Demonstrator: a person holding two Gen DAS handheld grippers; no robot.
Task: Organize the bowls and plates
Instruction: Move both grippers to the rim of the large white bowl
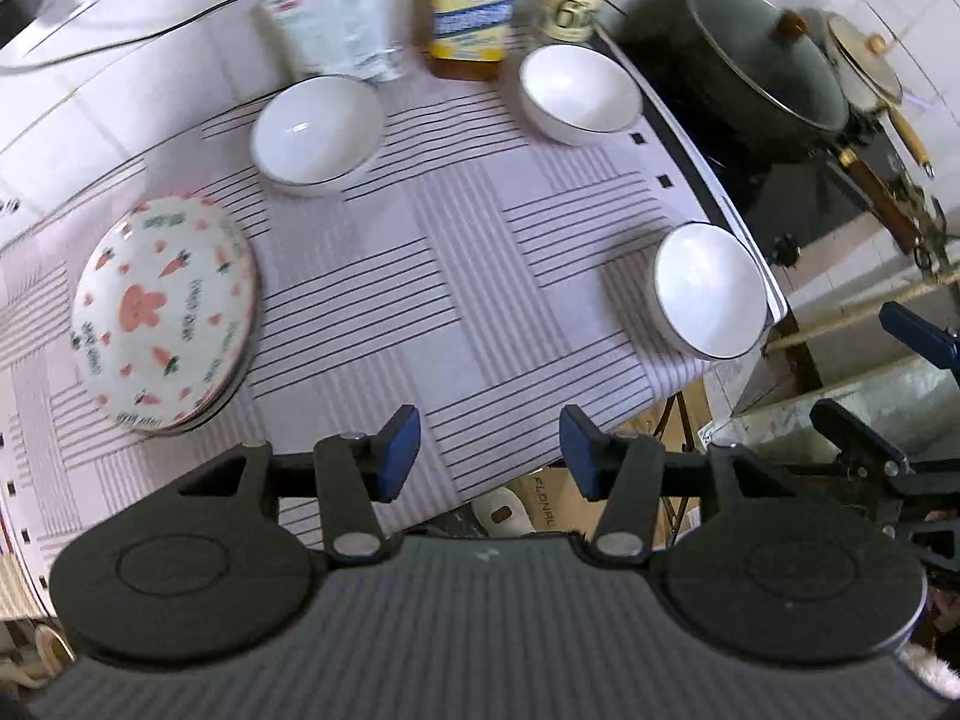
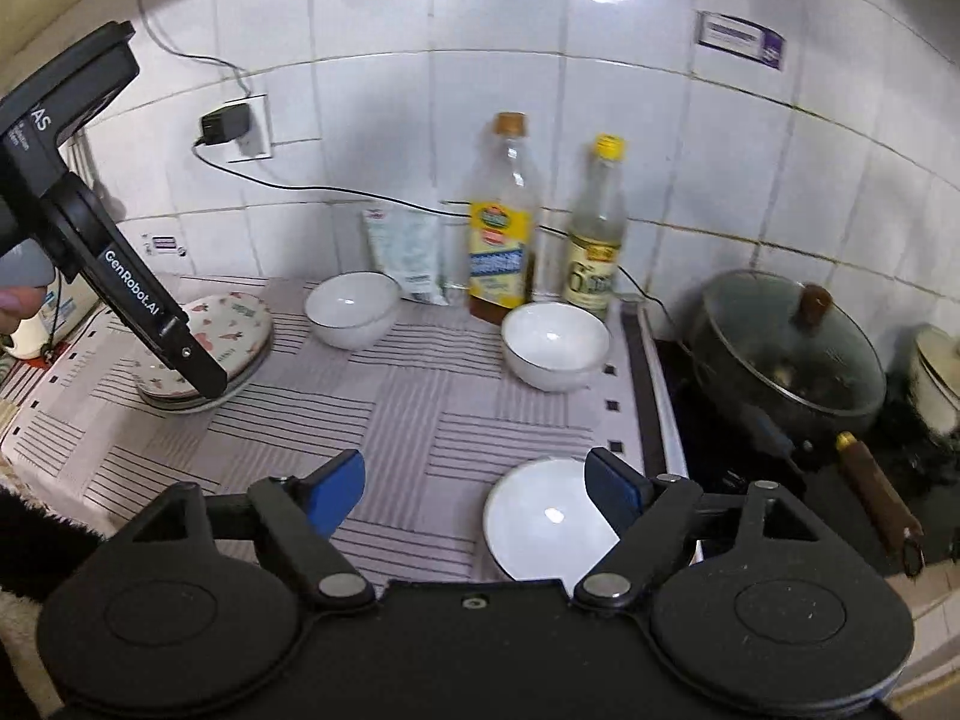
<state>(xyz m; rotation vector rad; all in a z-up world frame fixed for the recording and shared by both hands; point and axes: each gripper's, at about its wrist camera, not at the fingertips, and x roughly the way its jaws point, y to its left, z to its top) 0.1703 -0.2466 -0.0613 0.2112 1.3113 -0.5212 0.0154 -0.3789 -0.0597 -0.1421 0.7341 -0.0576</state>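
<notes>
A stack of carrot-patterned plates [image 1: 162,315] sits at the left of the striped table cloth [image 1: 456,276]; it also shows in the right wrist view [image 2: 237,324]. Three white bowls stand on the cloth: a back left bowl [image 1: 316,127] [image 2: 352,308], a back right bowl [image 1: 577,93] [image 2: 555,345] and a near right bowl [image 1: 708,290] [image 2: 543,519]. My left gripper [image 1: 489,456] is open and empty above the table's front edge. My right gripper [image 2: 474,489] is open and empty, its right finger just over the near bowl.
Two bottles [image 2: 501,222] [image 2: 594,228] and a packet [image 2: 408,258] stand at the back wall. A lidded dark pot [image 2: 786,348] sits on the stove at the right. A plug and cable [image 2: 225,126] hang on the tiled wall. The left gripper's body [image 2: 90,204] is over the plates.
</notes>
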